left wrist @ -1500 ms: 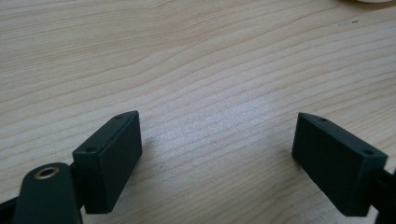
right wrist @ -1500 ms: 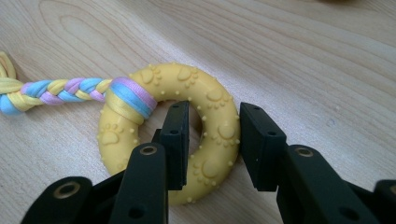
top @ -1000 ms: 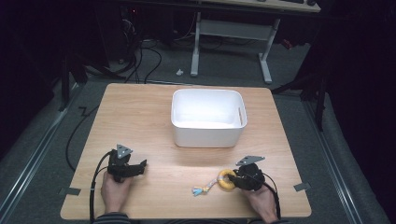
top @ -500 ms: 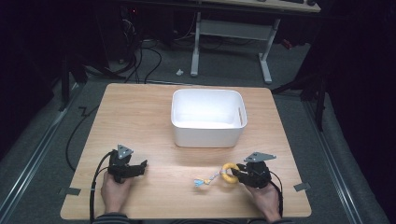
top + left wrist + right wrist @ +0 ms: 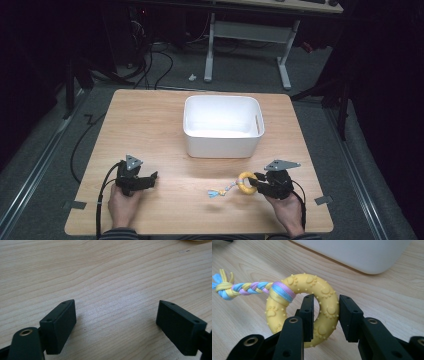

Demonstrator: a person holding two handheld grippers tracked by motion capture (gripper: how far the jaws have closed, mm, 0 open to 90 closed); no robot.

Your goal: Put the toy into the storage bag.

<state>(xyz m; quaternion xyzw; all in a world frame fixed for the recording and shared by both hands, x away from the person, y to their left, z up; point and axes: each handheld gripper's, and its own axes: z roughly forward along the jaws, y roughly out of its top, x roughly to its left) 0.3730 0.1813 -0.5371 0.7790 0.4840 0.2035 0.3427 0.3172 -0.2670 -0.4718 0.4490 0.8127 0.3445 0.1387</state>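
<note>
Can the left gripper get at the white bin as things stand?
Probably yes. The left gripper sits open on bare wood with nothing between its jaws, and the stretch of table up to the white bin is free. The yellow ring toy lies off to the side, in the right gripper.

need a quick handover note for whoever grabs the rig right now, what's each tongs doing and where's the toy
Right tongs: shut on the yellow ring toy, one jaw through the hole, one outside; the ring sits low at the table, near the front right.
Left tongs: open, nothing between the jaws, resting near the front left of the table.
Braided rope tail: tied to the ring, trailing left on the wood.
White bin: mid-table, behind the toy; looks empty.
Done: toy gripped.
Left, most likely: lift the toy and drop it in the bin.
</note>
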